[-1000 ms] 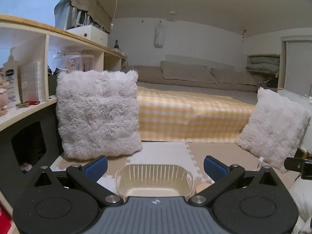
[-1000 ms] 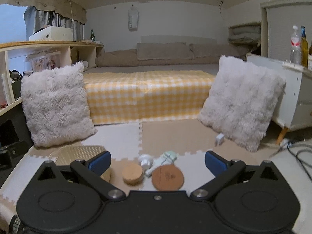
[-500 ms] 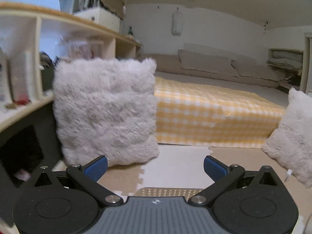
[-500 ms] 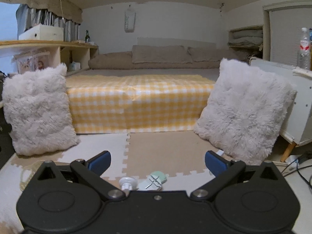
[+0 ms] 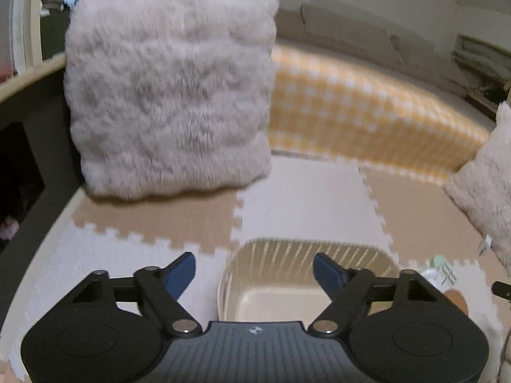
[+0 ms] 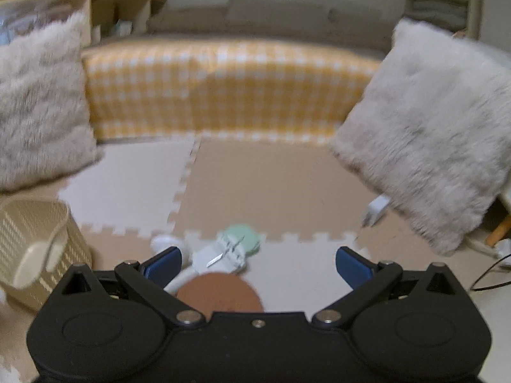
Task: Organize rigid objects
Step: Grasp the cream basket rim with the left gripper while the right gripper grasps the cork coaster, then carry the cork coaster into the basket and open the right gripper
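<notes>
A cream slatted basket (image 5: 306, 281) stands on the foam floor mat just ahead of my left gripper (image 5: 255, 271). The jaws are closing, and the basket's left rim shows between the blue pads without touching them. In the right wrist view the same basket (image 6: 35, 249) is at the far left. My right gripper (image 6: 258, 263) hangs open over a small cluster: a round brown coaster (image 6: 220, 292), a white patterned gadget (image 6: 220, 253), a mint green round piece (image 6: 244, 239) and a white knob (image 6: 164, 242). Nothing is gripped.
A fluffy white pillow (image 5: 172, 89) leans by the shelf unit (image 5: 19, 48) on the left, and another pillow (image 6: 428, 134) stands at the right. Behind lies the yellow checked bed (image 6: 223, 89). A white plug (image 6: 375, 210) and cables (image 6: 491, 268) lie at the right.
Both grippers have moved forward and tipped down toward the floor. The basket and the small objects now show larger and nearer. The left jaws have narrowed.
</notes>
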{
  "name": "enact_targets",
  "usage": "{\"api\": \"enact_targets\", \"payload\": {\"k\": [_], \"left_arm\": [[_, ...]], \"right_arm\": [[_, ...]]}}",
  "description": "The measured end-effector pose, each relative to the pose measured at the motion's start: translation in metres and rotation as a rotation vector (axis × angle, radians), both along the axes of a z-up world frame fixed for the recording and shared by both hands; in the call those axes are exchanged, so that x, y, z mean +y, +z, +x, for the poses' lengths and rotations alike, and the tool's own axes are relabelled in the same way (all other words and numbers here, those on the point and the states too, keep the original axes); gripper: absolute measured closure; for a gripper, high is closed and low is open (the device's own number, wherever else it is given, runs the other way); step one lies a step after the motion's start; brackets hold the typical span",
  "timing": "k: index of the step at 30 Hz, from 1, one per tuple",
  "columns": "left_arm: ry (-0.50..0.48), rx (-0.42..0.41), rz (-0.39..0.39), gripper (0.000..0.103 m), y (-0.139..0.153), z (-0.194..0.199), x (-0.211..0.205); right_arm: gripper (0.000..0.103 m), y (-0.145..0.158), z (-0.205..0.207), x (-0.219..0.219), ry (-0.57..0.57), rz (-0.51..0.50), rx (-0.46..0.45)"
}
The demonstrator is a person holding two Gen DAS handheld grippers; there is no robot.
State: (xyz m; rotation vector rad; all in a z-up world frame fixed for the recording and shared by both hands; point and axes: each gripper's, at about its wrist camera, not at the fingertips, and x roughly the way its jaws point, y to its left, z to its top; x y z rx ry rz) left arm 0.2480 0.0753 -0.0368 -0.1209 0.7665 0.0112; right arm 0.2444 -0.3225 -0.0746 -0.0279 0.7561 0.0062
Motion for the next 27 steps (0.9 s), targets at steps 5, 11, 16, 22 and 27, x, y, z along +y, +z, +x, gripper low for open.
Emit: {"api": "enact_targets", "payload": {"k": [5, 11, 16, 22, 27], "left_arm": [[0.035, 0.101, -0.018, 0.041, -0.018, 0.011, 0.008], [0.026, 0.155, -0.026, 0.066, -0.029, 0.022, 0.008], [0.052, 0.171, 0.001, 0.089, -0.030, 0.025, 0.013], [0.063, 0.184, -0.025, 0.095, -0.031, 0.027, 0.020], [0.055, 0.187, -0.044, 0.097, -0.031, 0.030, 0.026]], "right_arm": [[0.000, -0.027, 0.019, -0.001, 0.040, 0.050, 0.104], [0.000, -0.059, 0.035, 0.000, 0.075, 0.086, 0.215], [0.000, -0.076, 0.045, 0.005, 0.107, 0.078, 0.272], [0.000, -0.087, 0.049, 0.015, 0.163, 0.065, 0.306], [0.000, -0.089, 0.050, 0.018, 0.152, 0.034, 0.305]]}}
